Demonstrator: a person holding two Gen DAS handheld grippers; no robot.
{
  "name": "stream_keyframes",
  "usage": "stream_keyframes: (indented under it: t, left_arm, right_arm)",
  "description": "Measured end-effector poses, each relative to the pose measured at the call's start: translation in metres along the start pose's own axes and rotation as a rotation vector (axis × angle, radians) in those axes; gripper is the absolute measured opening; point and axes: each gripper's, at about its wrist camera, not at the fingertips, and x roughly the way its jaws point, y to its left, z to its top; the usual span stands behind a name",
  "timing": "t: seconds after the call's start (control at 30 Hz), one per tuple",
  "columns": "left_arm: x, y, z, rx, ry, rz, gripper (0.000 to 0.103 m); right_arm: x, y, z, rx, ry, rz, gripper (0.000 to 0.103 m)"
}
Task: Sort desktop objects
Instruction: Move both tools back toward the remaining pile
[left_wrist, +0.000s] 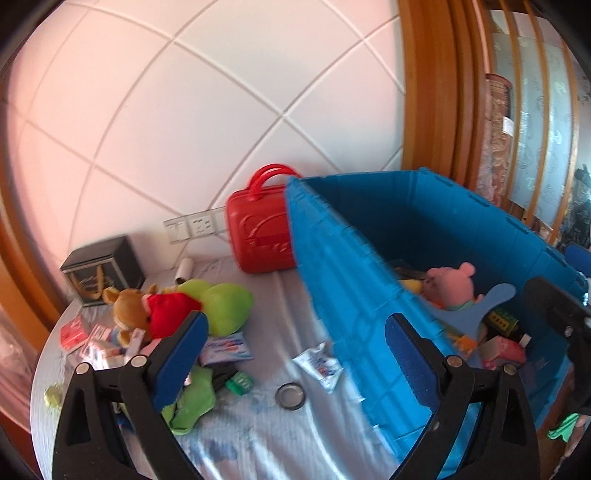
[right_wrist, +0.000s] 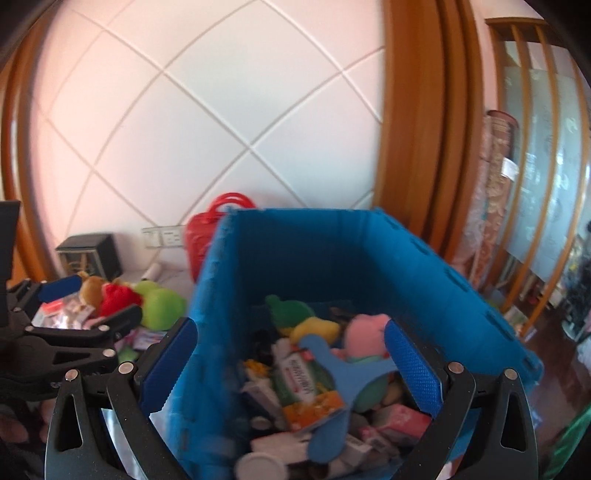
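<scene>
A big blue bin (left_wrist: 354, 288) stands on the table and holds several items, among them a pink plush (left_wrist: 448, 286) and small boxes; it also shows in the right wrist view (right_wrist: 325, 258). My left gripper (left_wrist: 295, 336) is open and empty over the table left of the bin, above a black ring (left_wrist: 290, 396) and a white packet (left_wrist: 321, 365). My right gripper (right_wrist: 290, 354) is open and empty over the bin's left wall; a flat blue cut-out (right_wrist: 343, 373) lies among the bin's contents. A brown plush in red (left_wrist: 147, 310) and a green plush (left_wrist: 221, 301) lie on the table.
A red case (left_wrist: 258, 229) stands against the tiled wall behind the bin. A black box (left_wrist: 101, 269) sits at the back left. Packets and cards (left_wrist: 96, 341) lie scattered on the left of the round table (left_wrist: 258, 435). A wooden door frame (left_wrist: 424, 92) rises on the right.
</scene>
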Motion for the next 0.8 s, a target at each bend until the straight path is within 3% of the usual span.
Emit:
stream_keyframes:
  t: [0.43,0.63,0.8]
  left_arm:
    - [0.000,0.174,-0.075,-0.108,0.100,0.162,0.098]
    - [0.016,0.263,-0.132,-0.181,0.201,0.219,0.098]
    - [0.032,0.318,-0.183,-0.234,0.298,0.273,0.098]
  right_arm:
    - [0.023,0.137,-0.013,-0.083,0.038,0.140,0.103]
    - [0.068,0.189,-0.049,-0.082,0.170,0.150,0.103]
    - [0.112,0.208,-0.092,-0.068,0.309,0.145,0.103]
